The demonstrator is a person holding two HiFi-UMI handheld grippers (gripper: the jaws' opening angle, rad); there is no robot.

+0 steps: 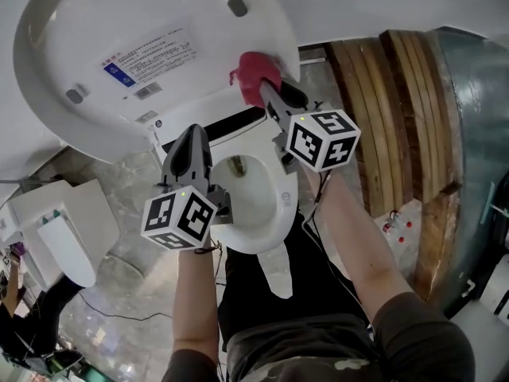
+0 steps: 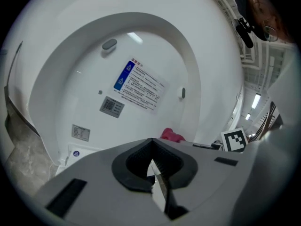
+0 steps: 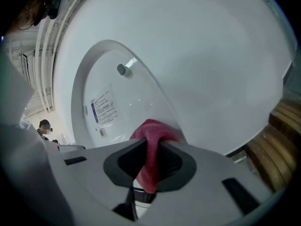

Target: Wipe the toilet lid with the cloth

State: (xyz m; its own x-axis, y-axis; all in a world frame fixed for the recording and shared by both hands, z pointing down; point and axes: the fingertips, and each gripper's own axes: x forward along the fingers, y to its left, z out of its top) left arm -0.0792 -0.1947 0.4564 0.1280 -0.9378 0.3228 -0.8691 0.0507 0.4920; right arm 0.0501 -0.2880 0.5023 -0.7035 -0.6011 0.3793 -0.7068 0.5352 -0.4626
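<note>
The white toilet lid (image 1: pixel 119 22) stands raised, its inner face with a printed label (image 1: pixel 147 58) toward me. My right gripper (image 1: pixel 266 92) is shut on a red cloth (image 1: pixel 256 74) and holds it against the lid's lower right edge. The right gripper view shows the cloth (image 3: pixel 153 135) bunched between the jaws against the lid (image 3: pixel 108 98). My left gripper (image 1: pixel 189 138) is shut with nothing in it, over the toilet's rear near the hinge. In the left gripper view the lid (image 2: pixel 122 69) fills the frame and the cloth (image 2: pixel 171 135) peeks above the jaws.
The toilet seat and bowl (image 1: pixel 250 205) lie below the grippers. Wooden slats (image 1: pixel 398 126) and a grey curved wall (image 1: pixel 477 134) stand at the right. A white bin (image 1: pixel 56 229) sits on the marble floor at the left. A person's legs show at the bottom.
</note>
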